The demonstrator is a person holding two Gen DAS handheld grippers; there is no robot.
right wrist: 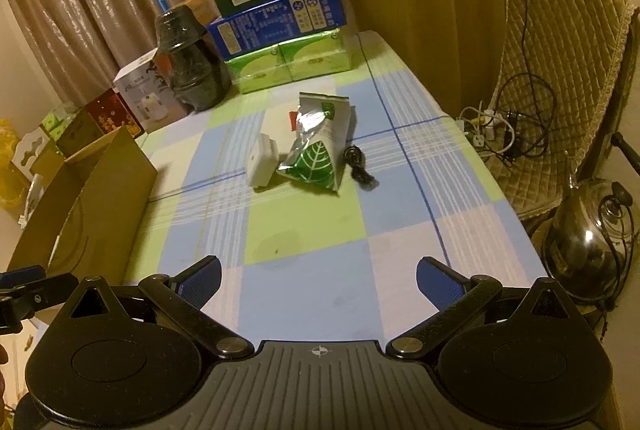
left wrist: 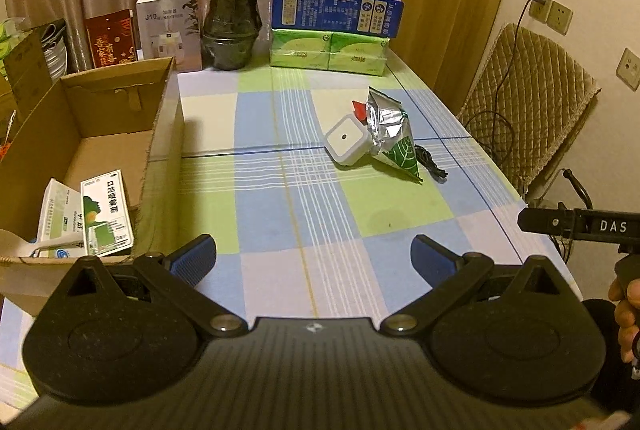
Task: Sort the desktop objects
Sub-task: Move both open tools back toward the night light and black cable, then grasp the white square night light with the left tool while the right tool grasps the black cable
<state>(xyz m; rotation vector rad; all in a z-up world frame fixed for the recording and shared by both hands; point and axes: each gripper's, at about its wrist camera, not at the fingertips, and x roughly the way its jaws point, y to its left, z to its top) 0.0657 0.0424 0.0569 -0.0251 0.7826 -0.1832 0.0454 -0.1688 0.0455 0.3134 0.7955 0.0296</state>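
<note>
On checked tablecloth (left wrist: 304, 198), white adapter (left wrist: 345, 141), foil bag (left wrist: 390, 134) and black cable (left wrist: 430, 162) at 1 o'clock are left unsorted, packets (left wrist: 106, 214) are already boxed, and both the left gripper (left wrist: 314, 256) and the right gripper (right wrist: 318, 280) are held spread and empty.

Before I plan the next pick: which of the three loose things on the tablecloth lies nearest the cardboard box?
The white cube-shaped device; the foil pouch and black cable lie beyond it, farther from the box.

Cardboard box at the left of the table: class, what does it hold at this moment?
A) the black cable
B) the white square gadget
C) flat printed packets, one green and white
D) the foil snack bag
C: the cardboard box holds the green-and-white packet over another packet, while the white gadget, foil bag and black cable lie out on the tablecloth.
</note>
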